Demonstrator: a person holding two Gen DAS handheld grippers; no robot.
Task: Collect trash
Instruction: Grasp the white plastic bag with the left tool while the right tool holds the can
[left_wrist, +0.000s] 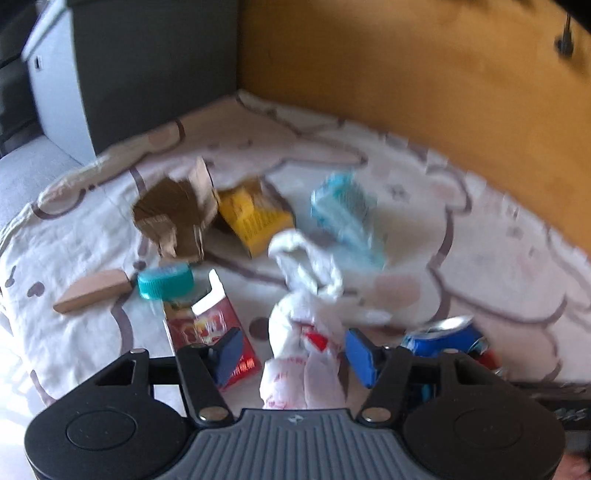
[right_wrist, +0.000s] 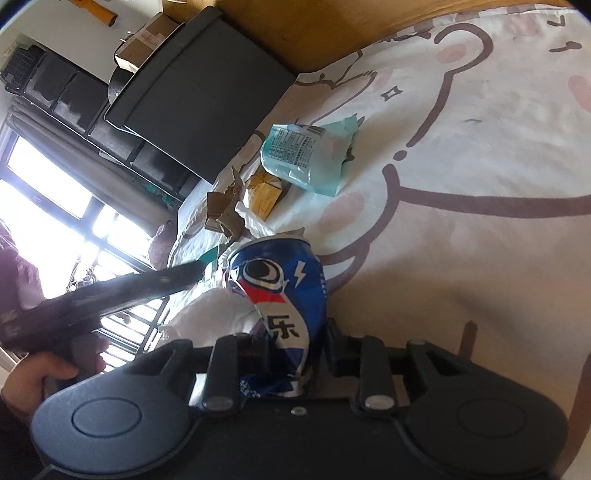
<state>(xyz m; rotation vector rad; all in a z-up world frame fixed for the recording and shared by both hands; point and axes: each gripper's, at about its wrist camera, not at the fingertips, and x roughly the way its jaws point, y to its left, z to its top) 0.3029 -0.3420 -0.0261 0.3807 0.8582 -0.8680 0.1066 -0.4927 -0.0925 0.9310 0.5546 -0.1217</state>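
Note:
Trash lies on a cartoon-print bed sheet (left_wrist: 480, 266). My left gripper (left_wrist: 295, 350) is open, its blue pads either side of a white plastic bag (left_wrist: 306, 332) with red print. My right gripper (right_wrist: 286, 343) is shut on a crushed blue Pepsi can (right_wrist: 280, 295), which also shows at the right of the left wrist view (left_wrist: 443, 334). Nearby lie a red carton (left_wrist: 207, 325), a teal-capped jar (left_wrist: 166, 282), a torn brown box (left_wrist: 173, 210), a yellow box (left_wrist: 255, 218) and a light blue packet (left_wrist: 347, 210).
A wooden headboard (left_wrist: 406, 66) runs along the far side. A dark cabinet (left_wrist: 155, 70) stands at the bed's far corner. A small wooden block (left_wrist: 92, 290) lies at the left. The left gripper's handle (right_wrist: 110, 291) crosses the right wrist view before a bright window.

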